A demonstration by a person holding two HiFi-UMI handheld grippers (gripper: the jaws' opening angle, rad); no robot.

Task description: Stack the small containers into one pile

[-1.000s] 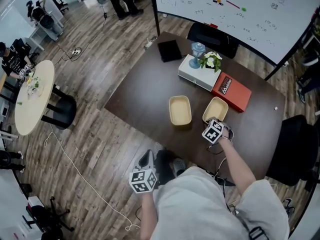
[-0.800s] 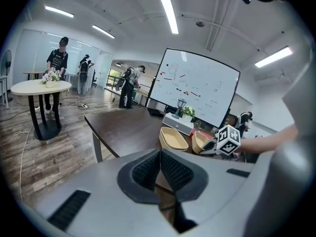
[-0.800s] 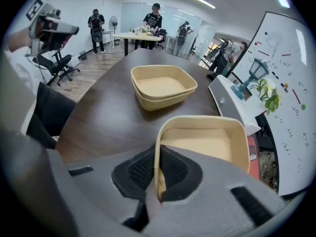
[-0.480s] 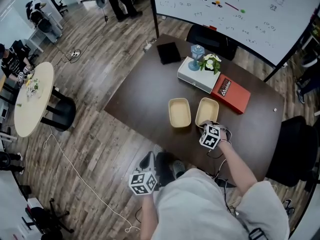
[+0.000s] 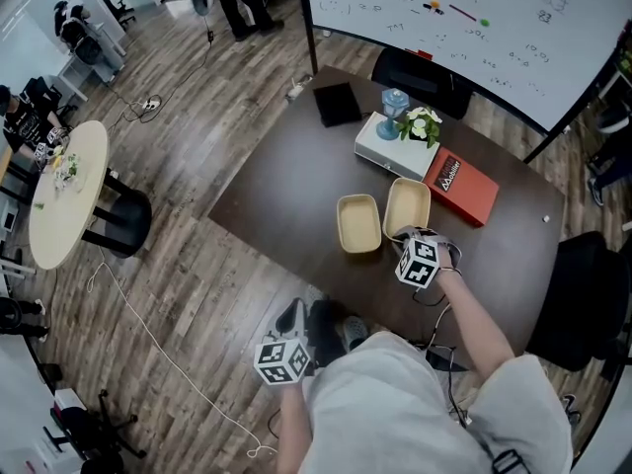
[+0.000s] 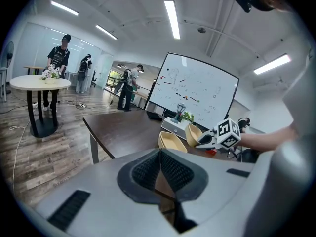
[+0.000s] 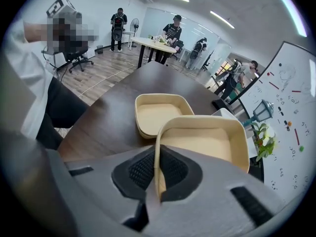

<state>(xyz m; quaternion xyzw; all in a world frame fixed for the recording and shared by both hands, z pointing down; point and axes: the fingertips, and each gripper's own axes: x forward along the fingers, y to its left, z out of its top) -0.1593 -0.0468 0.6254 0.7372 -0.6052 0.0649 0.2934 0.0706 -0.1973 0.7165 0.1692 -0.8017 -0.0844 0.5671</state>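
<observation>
Two beige small containers are in play. One (image 5: 358,223) rests on the dark table (image 5: 286,181) and also shows in the right gripper view (image 7: 157,113). The other container (image 5: 408,208) hangs tilted just right of it, off the tabletop. My right gripper (image 5: 406,237) is shut on its near rim; in the right gripper view the pads (image 7: 143,171) clamp the thin wall of that container (image 7: 202,142). My left gripper (image 5: 284,358) stays low by my body, off the table's front edge. Its jaws are shut with nothing between them, and the left gripper (image 6: 160,156) points toward both containers.
Behind the containers lie a red book (image 5: 459,181) and a white box (image 5: 395,144) carrying flowers and a blue lamp. A black notebook (image 5: 337,104) lies at the far corner. Beyond the table stands a whiteboard (image 5: 474,18), and a round table (image 5: 61,191) stands on the floor at left.
My right gripper has lifted its container and carried it left, close beside the resting one, tipping it more upright. The left gripper has stayed where it was.
</observation>
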